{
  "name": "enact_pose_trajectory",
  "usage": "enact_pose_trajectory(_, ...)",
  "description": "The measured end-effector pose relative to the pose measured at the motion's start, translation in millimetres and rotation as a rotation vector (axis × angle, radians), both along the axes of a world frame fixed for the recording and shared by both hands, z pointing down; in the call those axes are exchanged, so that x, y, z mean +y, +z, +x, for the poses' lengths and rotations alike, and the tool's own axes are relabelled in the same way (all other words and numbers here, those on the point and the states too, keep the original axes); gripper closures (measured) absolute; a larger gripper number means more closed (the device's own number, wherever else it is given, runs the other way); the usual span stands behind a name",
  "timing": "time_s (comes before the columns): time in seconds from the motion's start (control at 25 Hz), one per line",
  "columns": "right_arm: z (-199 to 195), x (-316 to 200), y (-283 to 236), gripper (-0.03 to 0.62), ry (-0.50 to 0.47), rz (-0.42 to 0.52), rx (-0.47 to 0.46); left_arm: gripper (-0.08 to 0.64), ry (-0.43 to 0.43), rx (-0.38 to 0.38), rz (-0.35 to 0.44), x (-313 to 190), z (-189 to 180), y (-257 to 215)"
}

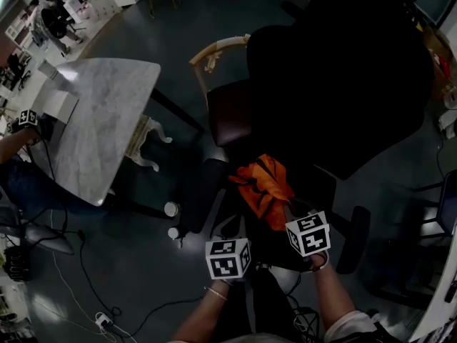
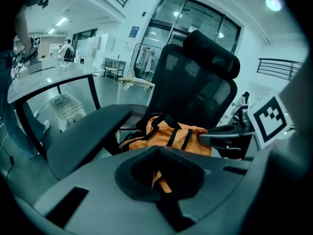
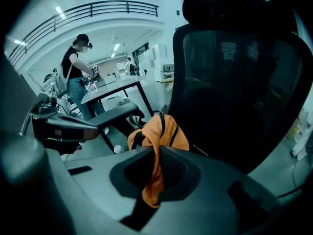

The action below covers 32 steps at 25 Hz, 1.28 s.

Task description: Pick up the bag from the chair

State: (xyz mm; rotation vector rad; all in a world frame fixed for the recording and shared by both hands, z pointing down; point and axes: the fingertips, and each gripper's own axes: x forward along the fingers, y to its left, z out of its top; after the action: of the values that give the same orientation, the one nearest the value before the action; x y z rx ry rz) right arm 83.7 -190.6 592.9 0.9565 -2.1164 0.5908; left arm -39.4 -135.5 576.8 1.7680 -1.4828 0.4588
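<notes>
Head view, chair (image 1: 343,84): black office model with a mesh back and headrest, filling the upper right. It also stood straight ahead in the left gripper view (image 2: 195,82) and the right gripper view (image 3: 234,82).
Table (image 1: 100,113): pale marble top on dark legs, left of the chair and well apart from it.
Second chair (image 1: 225,98): light wooden frame with a dark red seat, between the table and the chair.
Person (image 3: 76,77): stood at the table's far side, seen in the right gripper view.
Armrest (image 1: 202,191): black pad on the chair's left side, just beside the bag.
Bag (image 1: 265,188): orange with black straps (image 2: 171,133), over the front of the chair's seat (image 3: 161,131). Both grippers held its near edge. Whether its underside was clear of the seat could not be told.
Left gripper (image 1: 234,229): jaws pressed together (image 2: 159,177), pinching a bit of the bag's orange fabric and black strap.
Right gripper (image 1: 287,209): jaws pressed together (image 3: 154,180), pinching an orange fold of the bag, with the loose end hanging below them.
Cups (image 1: 171,209): two, white, on the dark floor just left of the armrest.
</notes>
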Motion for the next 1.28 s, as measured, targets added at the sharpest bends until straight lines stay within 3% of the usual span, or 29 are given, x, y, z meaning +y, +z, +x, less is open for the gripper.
enact_pose_trajectory(0.64,4,13,-56,0.555,0.165,0.032,-0.127,0.549,0.044,-0.013,0.053,-6,8,-44)
enact_pose_trajectory(1.28,6,30,-130,0.557,0.216,0.124,-0.187,0.549,0.077,-0.047,0.143,1,0,-98)
